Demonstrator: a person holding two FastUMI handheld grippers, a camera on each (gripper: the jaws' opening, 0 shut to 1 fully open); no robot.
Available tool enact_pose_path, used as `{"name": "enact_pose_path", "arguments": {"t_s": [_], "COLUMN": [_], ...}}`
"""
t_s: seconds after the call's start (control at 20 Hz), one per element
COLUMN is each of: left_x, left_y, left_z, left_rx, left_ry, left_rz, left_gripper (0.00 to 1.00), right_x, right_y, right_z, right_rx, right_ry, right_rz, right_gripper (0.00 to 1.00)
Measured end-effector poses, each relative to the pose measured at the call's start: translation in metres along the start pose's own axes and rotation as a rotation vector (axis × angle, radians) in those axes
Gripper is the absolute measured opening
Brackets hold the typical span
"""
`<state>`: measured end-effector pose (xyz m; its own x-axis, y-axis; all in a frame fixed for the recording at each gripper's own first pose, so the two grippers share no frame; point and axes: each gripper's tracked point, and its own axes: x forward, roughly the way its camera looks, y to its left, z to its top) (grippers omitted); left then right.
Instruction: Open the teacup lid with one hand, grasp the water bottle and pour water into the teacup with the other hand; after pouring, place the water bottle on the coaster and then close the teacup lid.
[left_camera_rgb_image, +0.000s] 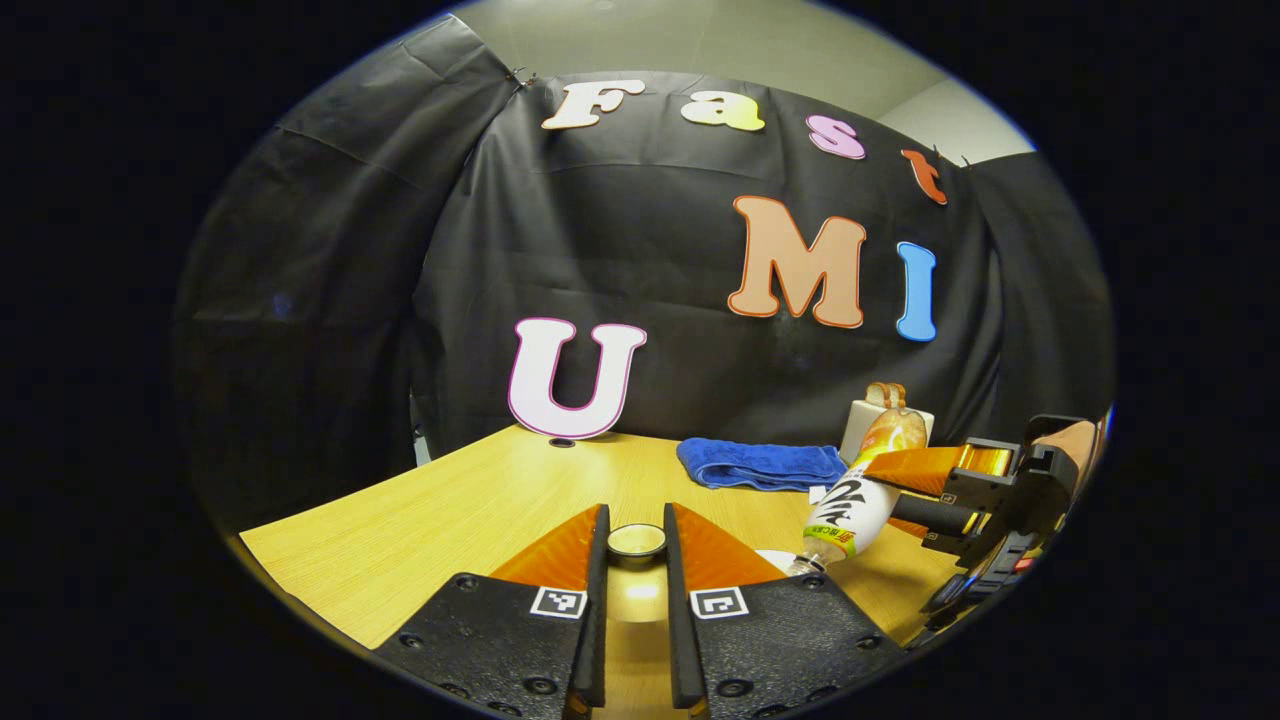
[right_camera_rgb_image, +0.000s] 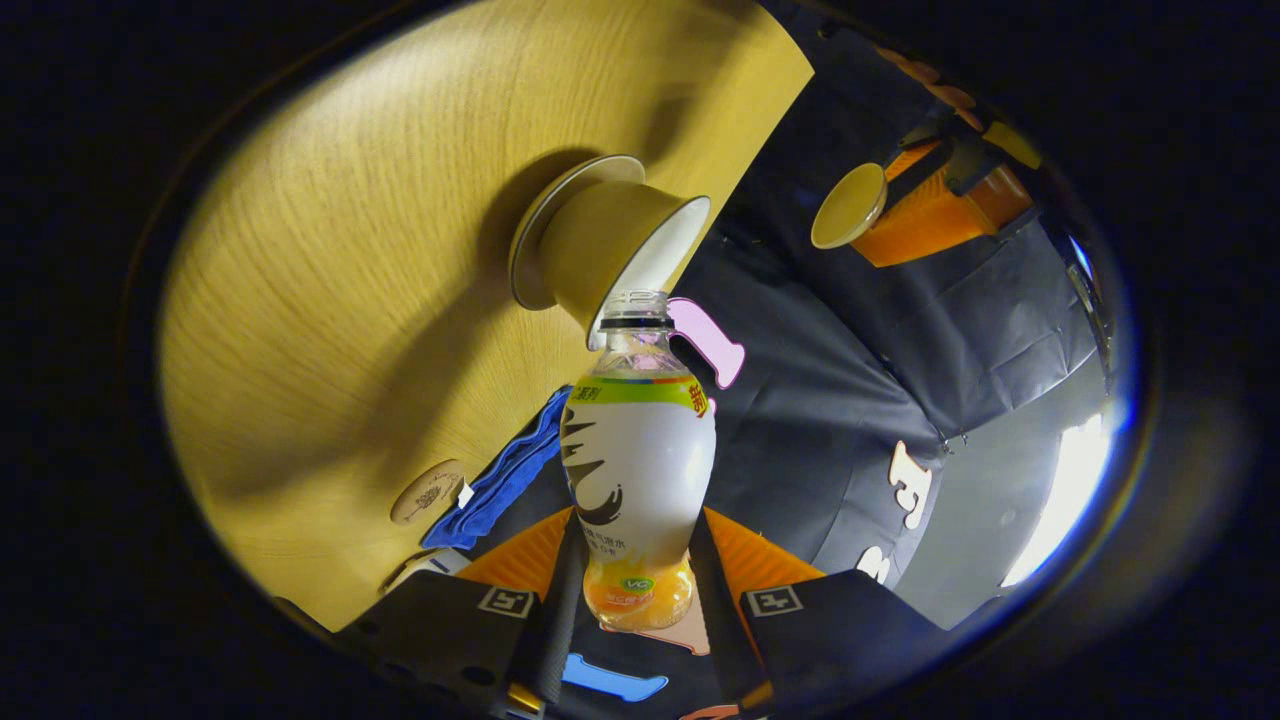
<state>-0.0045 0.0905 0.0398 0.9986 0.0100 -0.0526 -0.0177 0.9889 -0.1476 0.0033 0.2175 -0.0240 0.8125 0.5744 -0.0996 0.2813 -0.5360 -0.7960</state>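
Table (left_camera_rgb_image: 450, 510): left gripper (left_camera_rgb_image: 636, 545) clamps lid (left_camera_rgb_image: 637, 540); right gripper (right_camera_rgb_image: 640, 590) clamps bottle (right_camera_rgb_image: 635, 470) (tipped over teacup (right_camera_rgb_image: 600, 250)).

A staged recording booth: black cloth wall (left_camera_rgb_image: 650, 280) hung behind a bare wooden table (left_camera_rgb_image: 450, 510).

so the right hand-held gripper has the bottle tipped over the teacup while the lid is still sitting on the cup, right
Not quite. The lid is off the teacup: the right gripper view shows it lifted away in the left hand-held gripper, and the cup's mouth is open. The rest holds: the right hand-held gripper has the water bottle tipped with its mouth at the cup's rim.
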Motion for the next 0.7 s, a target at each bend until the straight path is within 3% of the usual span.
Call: {"name": "enact_pose_path", "arguments": {"t_s": [0.25, 0.7], "left_x": [0.000, 0.001], "left_y": [-0.002, -0.011], "left_z": [-0.001, -0.004], "left_rx": [-0.003, -0.015], "left_ry": [-0.004, 0.004], "left_rz": [-0.008, -0.030], "left_gripper": [0.23, 0.22], "right_x": [-0.007, -0.032], "right_y": [0.020, 0.033], "right_z": [-0.008, -0.012], "right_rx": [0.235, 0.736], "right_ry": [0.048, 0.156], "right_rz": [0.076, 0.098], "right_gripper": [0.62, 0.62]}}
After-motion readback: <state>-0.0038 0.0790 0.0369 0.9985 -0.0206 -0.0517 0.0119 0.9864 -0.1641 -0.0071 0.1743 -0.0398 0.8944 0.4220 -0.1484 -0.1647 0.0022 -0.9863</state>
